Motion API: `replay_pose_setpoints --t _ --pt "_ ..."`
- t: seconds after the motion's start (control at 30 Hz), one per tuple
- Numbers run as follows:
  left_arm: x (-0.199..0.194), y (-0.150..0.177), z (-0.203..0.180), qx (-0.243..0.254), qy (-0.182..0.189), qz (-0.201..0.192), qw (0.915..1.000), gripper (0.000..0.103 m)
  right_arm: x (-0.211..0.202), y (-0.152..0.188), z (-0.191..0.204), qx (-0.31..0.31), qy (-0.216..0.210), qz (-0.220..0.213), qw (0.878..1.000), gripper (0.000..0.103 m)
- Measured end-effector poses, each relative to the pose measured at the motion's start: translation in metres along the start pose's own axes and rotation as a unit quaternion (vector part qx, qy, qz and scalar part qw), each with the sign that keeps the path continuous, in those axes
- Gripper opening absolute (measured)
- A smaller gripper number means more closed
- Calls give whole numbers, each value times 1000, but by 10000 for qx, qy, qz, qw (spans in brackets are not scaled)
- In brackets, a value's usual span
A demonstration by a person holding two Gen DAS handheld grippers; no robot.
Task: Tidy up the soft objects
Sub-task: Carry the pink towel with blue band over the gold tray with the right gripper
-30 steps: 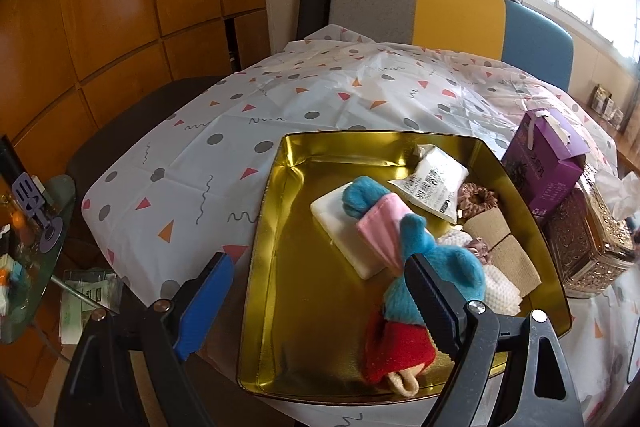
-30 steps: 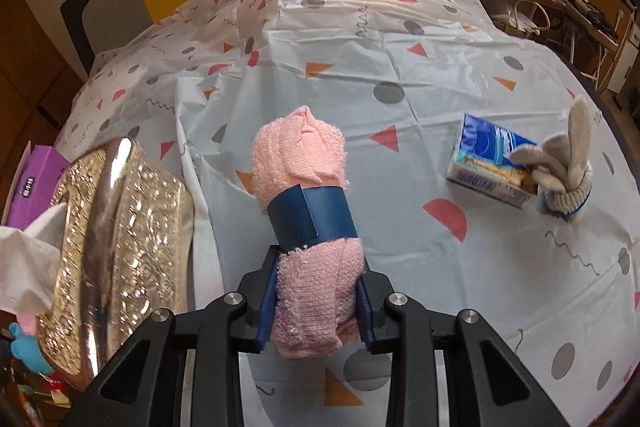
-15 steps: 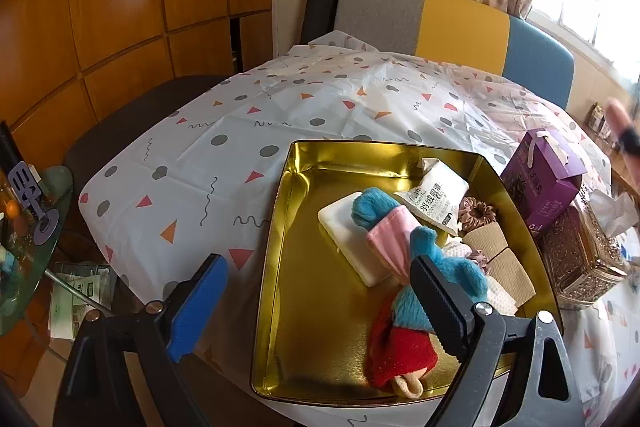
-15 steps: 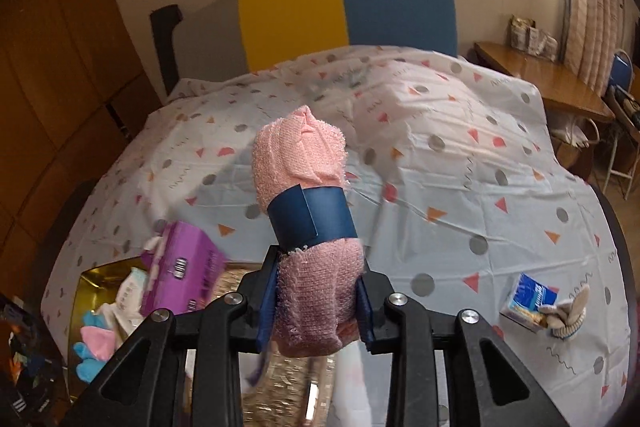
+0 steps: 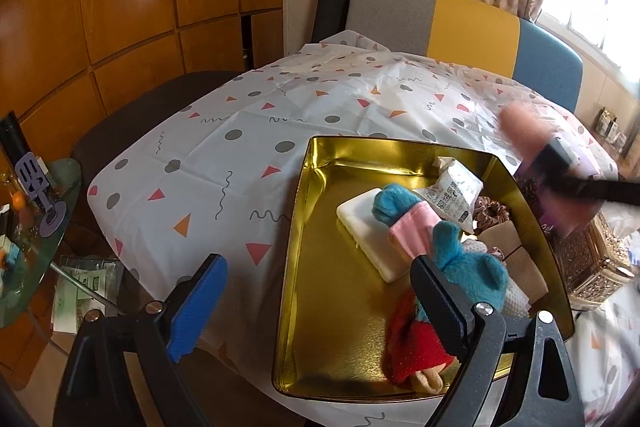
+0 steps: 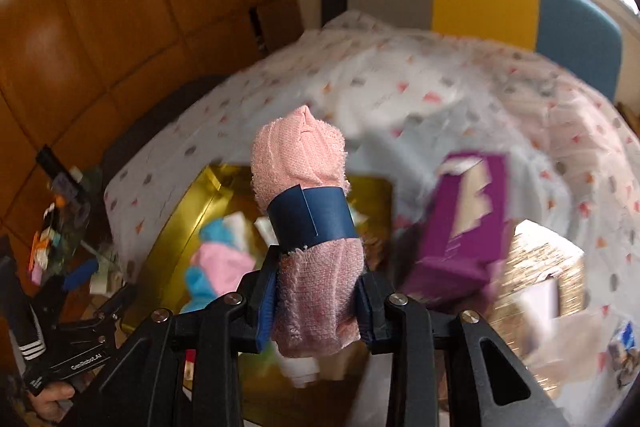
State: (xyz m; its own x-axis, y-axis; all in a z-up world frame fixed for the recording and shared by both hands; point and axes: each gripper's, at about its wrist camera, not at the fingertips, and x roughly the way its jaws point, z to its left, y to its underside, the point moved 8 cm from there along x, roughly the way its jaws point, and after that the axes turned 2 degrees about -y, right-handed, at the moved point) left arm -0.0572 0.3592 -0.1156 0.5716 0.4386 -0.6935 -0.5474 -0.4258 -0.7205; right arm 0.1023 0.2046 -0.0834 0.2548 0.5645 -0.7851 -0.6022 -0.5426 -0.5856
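Gripping pink towel roll (image 6: 310,227) between right claw (image 6: 316,301) pads; left claw (image 5: 320,291) wide.

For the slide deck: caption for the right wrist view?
Right gripper carries a rolled pink towel toward the gold tray of soft items.

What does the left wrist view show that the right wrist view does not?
Only the left wrist view shows the open left gripper hovering at the near edge of the gold metal tray, with a sharp red plush toy inside. Only the right wrist view shows the right gripper shut on the rolled pink towel with a blue paper band. Both show the tray, the blue plush toy and the patterned tablecloth.
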Motion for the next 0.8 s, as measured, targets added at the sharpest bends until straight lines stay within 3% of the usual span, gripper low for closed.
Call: replay_pose_setpoints --t 0.13,0.3,0.53,0.8 --pt "3 2 4 -62 12 46 10000 93 52 27 24 20 -57 574 9983 32" --pt "3 4 8 -100 11 48 9999 93 95 41 36 -102 208 890 9958 32" --pt "4 4 13 -168 -74 70 9998 93 109 45 45 -480 309 1020 9932 32" --pt "-3 2 9 -79 -26 -2 10000 93 104 45 31 -333 563 1031 9925 34"
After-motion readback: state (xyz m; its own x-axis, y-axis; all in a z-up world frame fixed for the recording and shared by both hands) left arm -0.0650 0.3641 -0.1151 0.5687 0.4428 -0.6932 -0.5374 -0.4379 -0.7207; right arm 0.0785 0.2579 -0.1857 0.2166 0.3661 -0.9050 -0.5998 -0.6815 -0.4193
